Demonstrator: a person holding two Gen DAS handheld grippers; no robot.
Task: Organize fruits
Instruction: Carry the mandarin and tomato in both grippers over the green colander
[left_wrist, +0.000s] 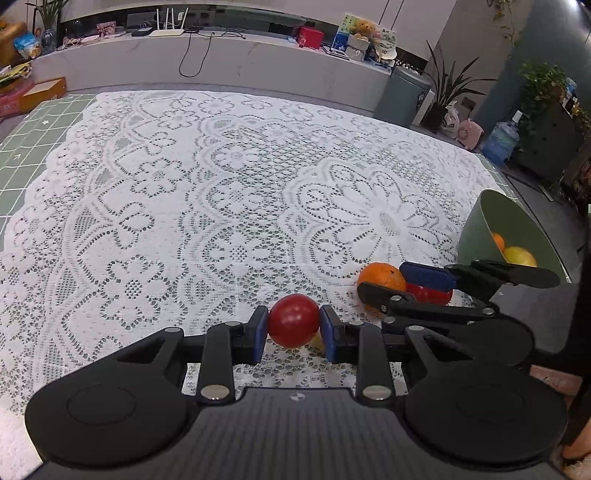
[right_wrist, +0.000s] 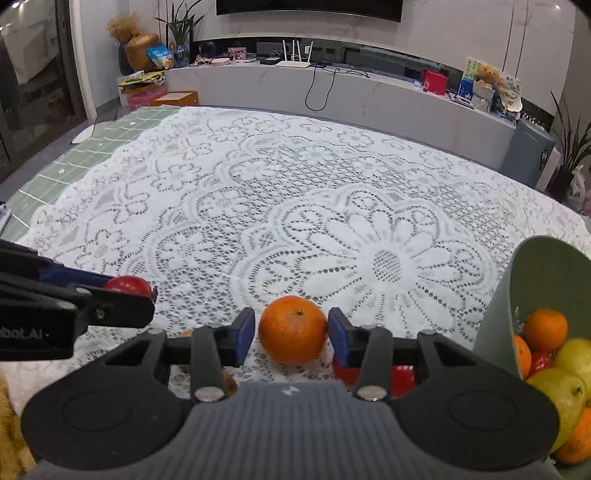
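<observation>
Two sets of tongs sit low over the lace cloth on the bench, both near the green bowl.

Left tongs: pinching a red round fruit between the blue pads; both pads press its sides. Fruit is held on the side of the orange away from the bowl, and a small yellowish piece shows just under it. Tongs angled downward toward the cloth.

Right tongs: spread, with the orange between the pads. Right pad is at or very near the skin; a gap shows at the left pad, so no firm pinch. Orange rests on the cloth, close beside the bowl. In the left wrist view the right tongs reach in from the bowl side, pointing down and across, straddling the orange.

A second red fruit lies partly hidden under the right finger, between orange and bowl.

Bowl is tilted, mouth toward the tongs, holding several oranges, yellow-green fruit and one red piece.
</observation>
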